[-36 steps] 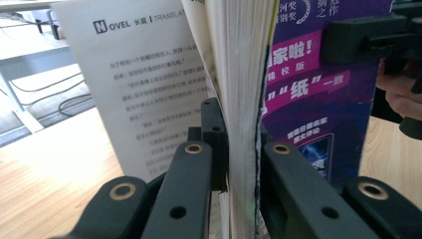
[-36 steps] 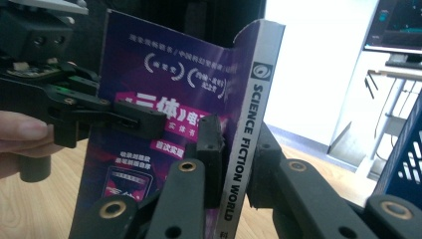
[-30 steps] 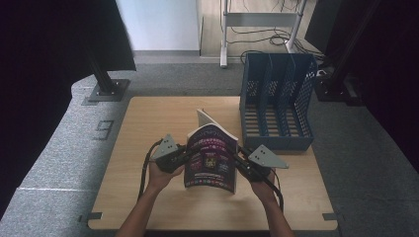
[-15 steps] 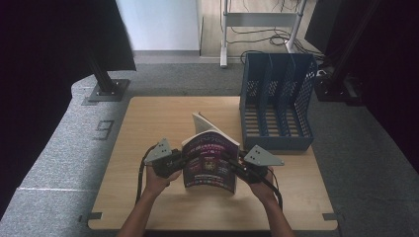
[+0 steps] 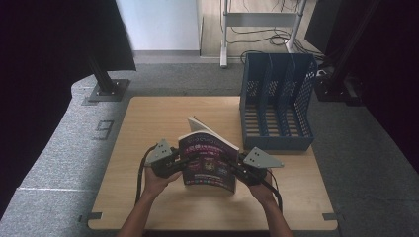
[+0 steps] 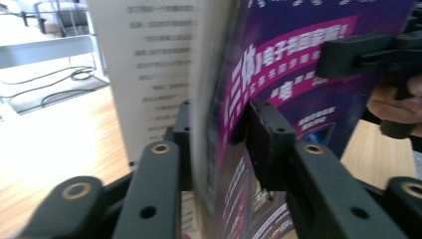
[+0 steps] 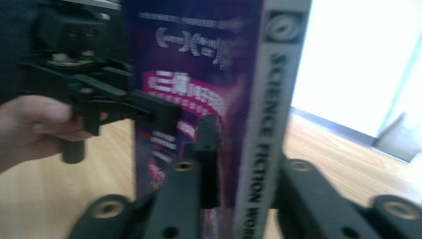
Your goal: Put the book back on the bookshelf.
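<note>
Two grippers flank a purple science-fiction paperback (image 5: 207, 165) held upright near the bench's (image 5: 148, 128) front edge: left gripper (image 5: 179, 164) just loosening around its pages, right gripper (image 5: 236, 169) clamping the spine.

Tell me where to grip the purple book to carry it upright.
Grip the purple book at its spine, coming from its right side: it stands upright there, thick and stiff, between the right claw jaws. The fore-edge pages fan loose.

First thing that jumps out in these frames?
The purple book held upright near the table's front edge, the left gripper and right gripper on either side of it. Behind it to the right stands a blue file rack with its slots facing up.
</note>
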Available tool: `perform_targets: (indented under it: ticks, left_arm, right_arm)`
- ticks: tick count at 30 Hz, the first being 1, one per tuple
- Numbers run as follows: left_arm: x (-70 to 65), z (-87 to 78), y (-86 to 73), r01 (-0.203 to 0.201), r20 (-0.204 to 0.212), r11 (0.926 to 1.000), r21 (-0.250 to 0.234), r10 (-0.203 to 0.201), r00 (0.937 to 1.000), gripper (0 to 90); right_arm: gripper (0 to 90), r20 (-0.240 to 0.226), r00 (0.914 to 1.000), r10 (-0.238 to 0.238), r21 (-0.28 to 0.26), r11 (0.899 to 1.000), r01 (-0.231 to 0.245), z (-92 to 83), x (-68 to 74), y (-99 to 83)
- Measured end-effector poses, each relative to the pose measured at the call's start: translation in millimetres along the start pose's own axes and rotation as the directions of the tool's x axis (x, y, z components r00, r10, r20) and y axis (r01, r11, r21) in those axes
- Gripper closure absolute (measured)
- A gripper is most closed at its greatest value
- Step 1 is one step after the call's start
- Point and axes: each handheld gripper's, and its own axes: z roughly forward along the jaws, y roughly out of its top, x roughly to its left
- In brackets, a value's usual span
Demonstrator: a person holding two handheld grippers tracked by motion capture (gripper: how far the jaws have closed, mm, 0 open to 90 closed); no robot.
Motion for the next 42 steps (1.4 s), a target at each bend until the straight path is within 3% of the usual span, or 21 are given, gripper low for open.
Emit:
perform_targets:
  ticks: [1, 2, 4, 8, 9, 10, 18, 24, 27, 42]
  left_arm:
    - [0.7, 0.4, -0.5, 0.005, 0.01, 1.0, 0.003, -0.005, 0.9999, 68.5]
    - [0.7, 0.4, -0.5, 0.005, 0.01, 1.0, 0.003, -0.005, 0.9999, 70.1]
    - [0.3, 1.6, -1.0, 0.002, 0.006, 1.0, 0.008, -0.002, 1.0, 71.7]
    - [1.4, 1.2, -1.1, 0.009, 0.01, 0.9999, 0.01, -0.009, 0.9999, 72.8]
    - [2.2, 0.9, -1.4, 0.013, 0.006, 0.9999, 0.008, -0.013, 0.9999, 72.9]
    - [2.8, 0.8, -1.5, 0.016, 0.005, 0.9998, 0.008, -0.016, 0.9999, 72.8]
    - [3.5, 0.3, -0.9, 0.031, 0.018, 0.9995, 0.01, -0.032, 0.9993, 76.3]
    - [2.7, -0.5, -0.5, 0.026, 0.028, 0.9996, 0.01, -0.026, 0.9993, 76.0]
    - [4.4, -1.3, -0.7, 0.031, 0.038, 0.9995, 0.011, -0.031, 0.9988, 73.2]
    - [3.3, -1.2, -2.3, 0.027, -0.015, 0.9995, 0.018, -0.026, 0.9995, 53.1]
  right_arm:
    - [63.8, -0.022, 0.9997, -0.008, -0.004, 1.0, 0.007, 1.1, 0.6, -0.8]
    - [63.3, -0.021, 0.9996, -0.019, -0.004, 1.0, 0.019, 2.8, 1.8, -1.1]
    - [65.1, 0.0, 0.9998, -0.018, 0.003, 1.0, 0.018, 6.1, 2.5, -0.1]
    - [70.4, -0.001, 0.9999, 0.013, 0.008, 1.0, -0.013, 11.1, -1.5, 1.2]
    - [77.9, 0.01, 0.9998, 0.017, 0.014, 1.0, -0.017, 12.7, -2.7, 2.6]
    - [78.7, 0.007, 0.9998, 0.02, 0.016, 1.0, -0.02, 12.9, -2.8, 3.3]
    - [76.3, -0.034, 0.9994, -0.003, 0.023, 1.0, 0.004, 13.0, 2.2, 4.5]
    - [78.3, -0.052, 0.9986, -0.012, 0.071, 0.997, 0.016, 25.9, 5.6, 3.9]
    - [81.0, -0.022, 0.9995, -0.021, 0.07, 0.997, 0.023, 26.7, 7.5, 4.0]
    - [81.3, -0.035, 0.9992, -0.017, 0.036, 0.999, 0.018, 14.5, 6.9, -1.8]
